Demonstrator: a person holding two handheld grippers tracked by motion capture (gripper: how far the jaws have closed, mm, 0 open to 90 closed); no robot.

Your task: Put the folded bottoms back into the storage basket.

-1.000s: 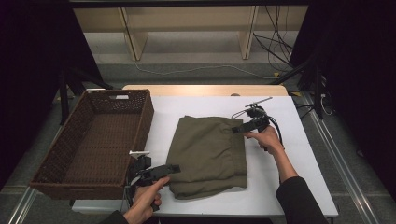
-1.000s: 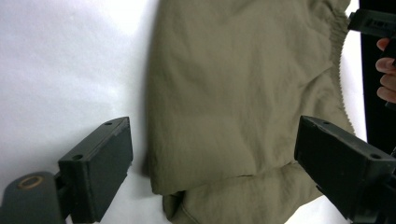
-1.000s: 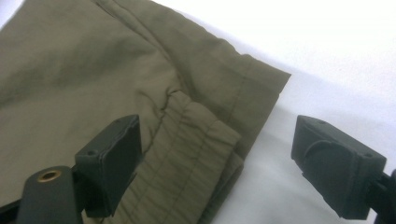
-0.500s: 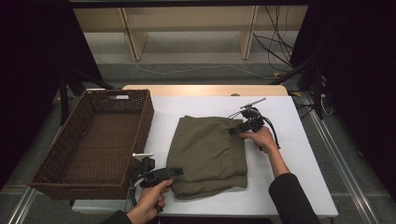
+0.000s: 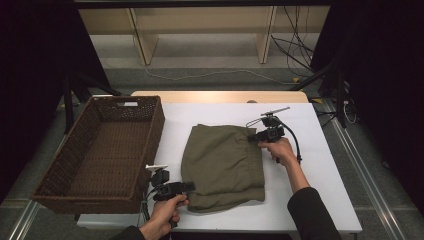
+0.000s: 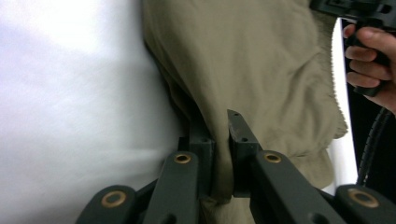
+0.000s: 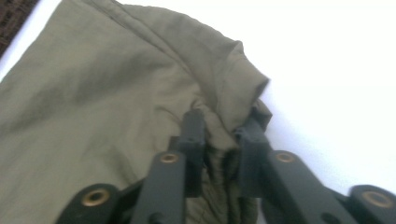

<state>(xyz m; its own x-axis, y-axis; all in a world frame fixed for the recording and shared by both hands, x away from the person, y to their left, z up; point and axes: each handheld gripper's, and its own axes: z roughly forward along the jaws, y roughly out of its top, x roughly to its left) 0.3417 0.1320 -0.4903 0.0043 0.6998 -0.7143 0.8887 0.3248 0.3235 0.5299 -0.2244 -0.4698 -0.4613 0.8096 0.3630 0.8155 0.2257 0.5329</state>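
An olive green cloth (image 5: 222, 165) lies folded on the white table (image 5: 325, 200). My left gripper (image 5: 189, 186) is at the cloth's near left corner. In the left gripper view its jaws have just been closing, and the left gripper (image 6: 220, 140) now pinches a fold of the cloth (image 6: 261, 70). My right gripper (image 5: 253, 136) is at the far right corner. Its jaws have also just been closing, and in the right gripper view the right gripper (image 7: 219, 135) clamps a bunched edge of the cloth (image 7: 93, 93). The cloth rests flat between the two grips.
A dark brown wicker basket (image 5: 157, 130) stands at the table's left, close beside the left hand. Bare white table runs along the right of the cloth and behind it. A cable (image 5: 295, 142) trails from the right gripper. Shelving and floor cables lie beyond the table.
Both grippers have closed on the cloth, the left at the near left corner, the right at the far right corner. The hands have hardly shifted and the cloth lies as before.
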